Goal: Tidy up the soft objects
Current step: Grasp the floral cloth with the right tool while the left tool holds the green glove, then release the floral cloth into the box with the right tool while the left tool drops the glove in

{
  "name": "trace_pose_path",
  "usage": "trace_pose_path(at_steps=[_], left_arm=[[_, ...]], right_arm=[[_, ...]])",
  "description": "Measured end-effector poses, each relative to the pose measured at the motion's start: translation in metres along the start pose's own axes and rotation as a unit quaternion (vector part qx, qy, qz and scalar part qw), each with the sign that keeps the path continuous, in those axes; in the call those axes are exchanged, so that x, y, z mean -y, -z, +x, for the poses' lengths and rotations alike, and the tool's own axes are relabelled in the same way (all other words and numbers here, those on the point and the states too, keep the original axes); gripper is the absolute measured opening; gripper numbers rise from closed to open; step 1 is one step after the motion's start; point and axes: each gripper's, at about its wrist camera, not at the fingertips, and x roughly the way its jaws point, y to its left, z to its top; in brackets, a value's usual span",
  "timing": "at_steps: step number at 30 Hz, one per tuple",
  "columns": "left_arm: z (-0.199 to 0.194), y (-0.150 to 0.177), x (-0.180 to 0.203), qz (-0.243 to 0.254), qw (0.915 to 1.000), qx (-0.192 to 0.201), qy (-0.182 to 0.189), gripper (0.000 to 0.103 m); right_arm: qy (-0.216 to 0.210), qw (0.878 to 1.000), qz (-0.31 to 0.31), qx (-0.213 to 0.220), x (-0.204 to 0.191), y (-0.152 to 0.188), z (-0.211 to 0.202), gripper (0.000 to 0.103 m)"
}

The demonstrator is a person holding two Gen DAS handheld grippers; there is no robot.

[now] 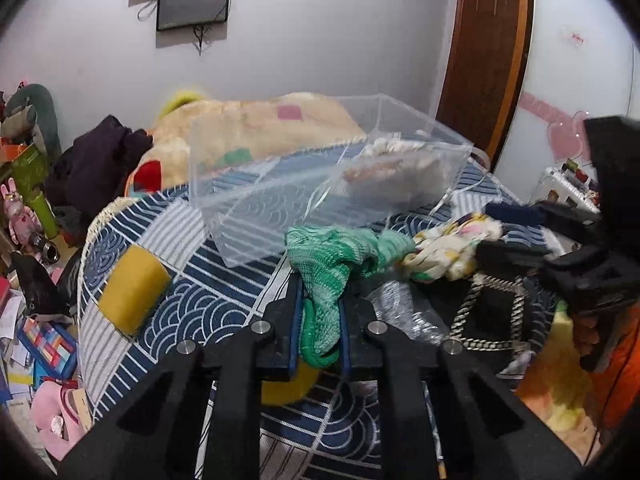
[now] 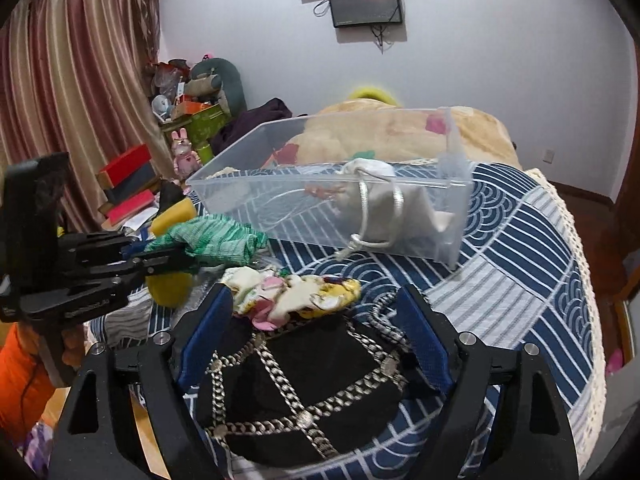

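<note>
My left gripper (image 1: 320,292) is shut on a green knitted cloth (image 1: 332,264), held above the bed; it also shows in the right wrist view (image 2: 208,238). A clear plastic bin (image 1: 320,184) lies ahead with a white drawstring pouch (image 2: 376,200) inside. A floral cloth (image 2: 296,292) lies beside a black pouch with silver chains (image 2: 312,384). My right gripper (image 2: 316,304) is open, its fingers either side of the black pouch. The right gripper (image 1: 520,236) also shows in the left wrist view, near the floral cloth (image 1: 448,248).
A yellow sponge (image 1: 134,294) lies on the blue patterned bedspread (image 2: 520,264) at the left. A beige plush blanket (image 1: 260,120) sits behind the bin. Clutter, boxes and toys fill the floor at the left (image 1: 36,320). A crinkled clear bag (image 1: 404,308) lies by the black pouch.
</note>
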Motion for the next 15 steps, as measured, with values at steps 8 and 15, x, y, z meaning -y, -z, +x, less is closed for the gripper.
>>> trace_pose_path(at_steps=[8, 15], left_arm=[[-0.036, -0.021, 0.004, -0.002, 0.9983, 0.058, 0.000, 0.015], [-0.039, -0.045, 0.001, 0.000, 0.9965, 0.081, -0.018, 0.015]], right_arm=[[-0.020, 0.999, -0.020, -0.024, -0.009, 0.002, 0.010, 0.026], [-0.015, 1.000, -0.021, 0.014, -0.011, -0.004, -0.011, 0.013]])
